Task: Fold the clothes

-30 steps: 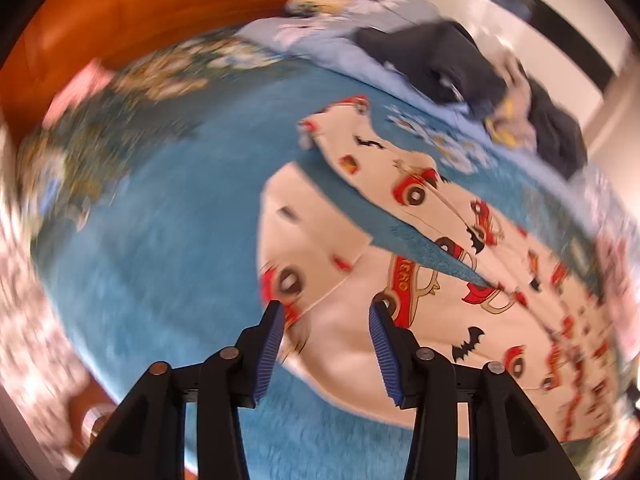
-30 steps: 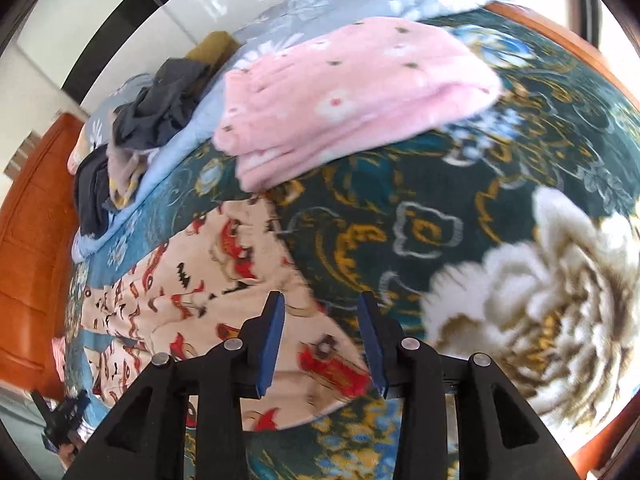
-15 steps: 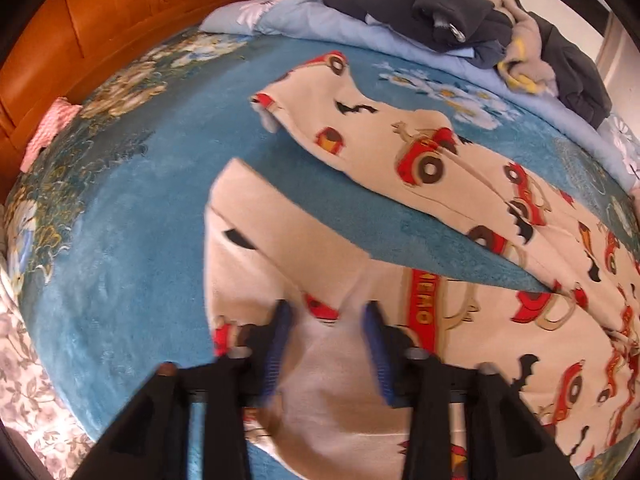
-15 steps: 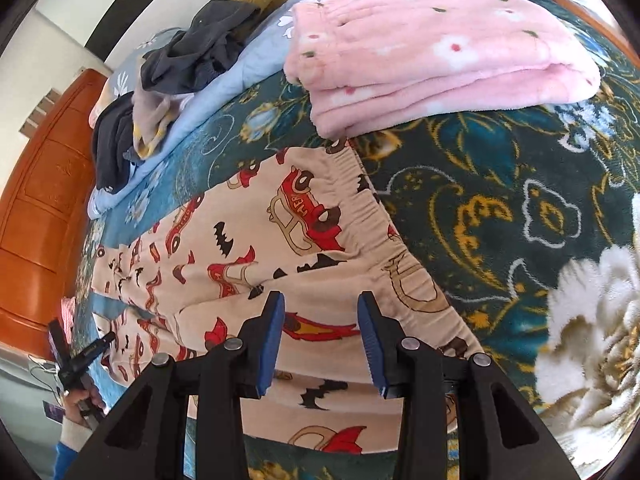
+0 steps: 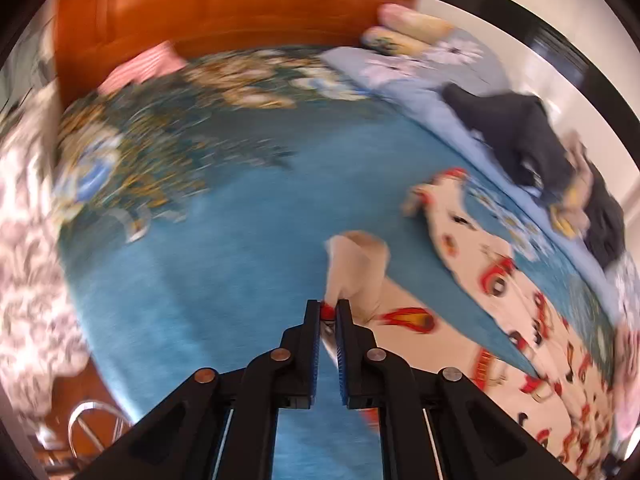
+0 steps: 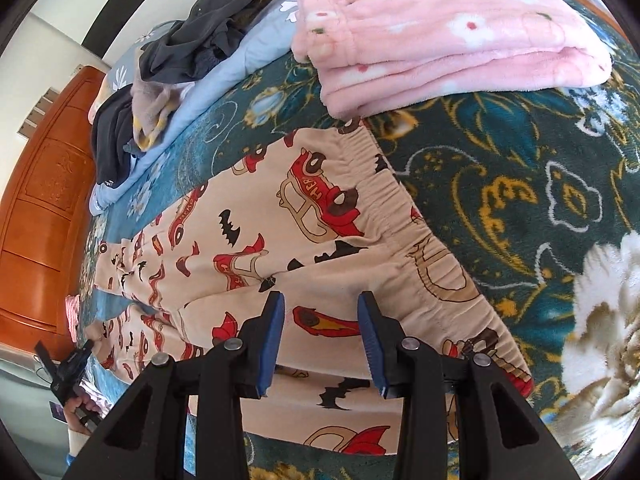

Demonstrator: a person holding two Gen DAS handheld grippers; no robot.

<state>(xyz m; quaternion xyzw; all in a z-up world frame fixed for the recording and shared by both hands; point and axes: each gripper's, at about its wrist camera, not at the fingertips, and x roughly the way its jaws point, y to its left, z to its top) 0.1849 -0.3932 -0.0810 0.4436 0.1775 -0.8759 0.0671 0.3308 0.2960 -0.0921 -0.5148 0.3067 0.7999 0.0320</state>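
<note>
**A:** Since a second ago, your left gripper (image 5: 328, 310) has gone from standing wide over the leg end of the cream car-print trousers (image 6: 320, 248) to being nipped together on the cloth, and that leg end now stands up in a peak beyond the tips.

**B:** And your right gripper (image 6: 321, 316)?

**A:** It has slid from the bedspread edge to over the trousers near the elastic waistband, and its jaws sit at a middling gap with nothing pinched between them.

**B:** Where do your trousers lie?

**A:** In the right wrist view they stretch flat across the teal floral bedspread (image 6: 520, 168) from centre towards 9 o'clock, waistband nearest you. The folded pink blanket (image 6: 440, 36) sits at 12 o'clock, just past the waistband, and a heap of dark clothes (image 6: 192, 40) is at 10 o'clock.

**B:** Is the other leg flat?

**A:** The left view is blurred; it seems to lie flat at 3 o'clock.
</note>
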